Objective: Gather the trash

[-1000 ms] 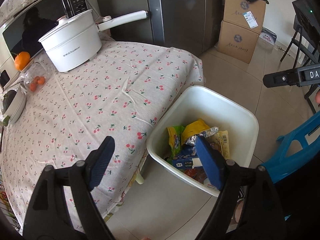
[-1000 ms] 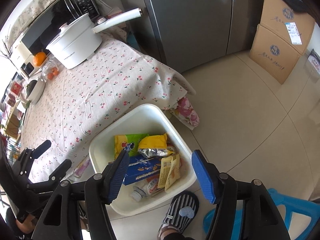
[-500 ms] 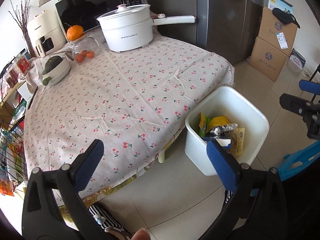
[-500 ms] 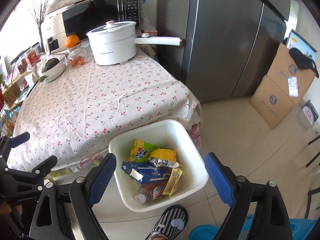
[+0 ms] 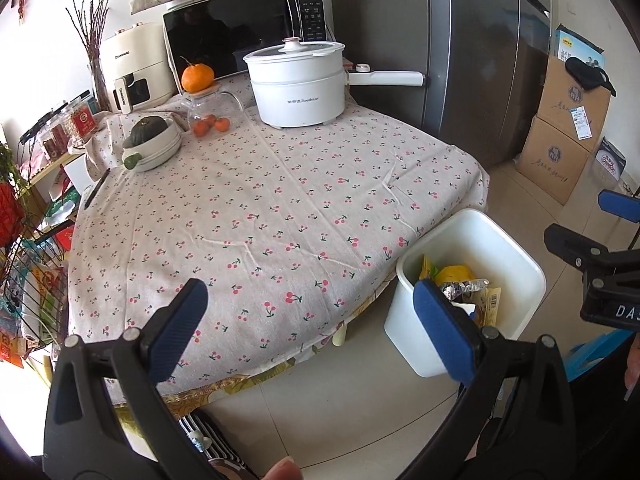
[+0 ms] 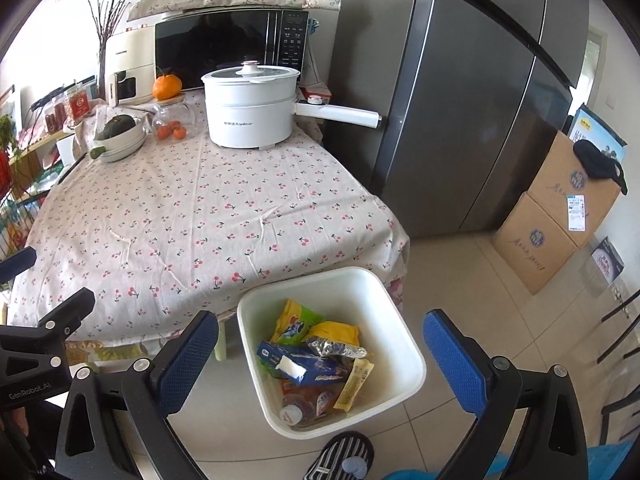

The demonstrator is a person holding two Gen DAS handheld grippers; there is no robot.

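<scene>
A white bin (image 6: pixel 308 280) stands on the floor at the table's corner. It holds a blue box (image 6: pixel 304 364), a yellow packet (image 6: pixel 334 330), a green-yellow bag (image 6: pixel 294 320), a foil wrapper and a bottle (image 6: pixel 300 408). My right gripper (image 6: pixel 320 324) hovers above the bin, its jaws opening, with nothing between them. My left gripper (image 5: pixel 308 296) hangs open and empty over the near edge of the cherry-print tablecloth (image 5: pixel 280 200), with the bin (image 5: pixel 472 216) to its right. No trash shows on the cloth.
On the far side of the table stand a white pot (image 5: pixel 296 84) with a long handle, a glass jar of oranges (image 5: pixel 210 120) and a bowl with a squash (image 5: pixel 152 142). A microwave (image 6: pixel 224 52), a grey fridge (image 6: pixel 460 100) and cardboard boxes (image 6: pixel 560 216) lie beyond. A striped slipper (image 6: pixel 344 456) is beside the bin.
Both grippers have drawn back and up from the bin and rolled level, so the whole table shows. Both pairs of jaws have spread wider. The bin's contents have not moved.
</scene>
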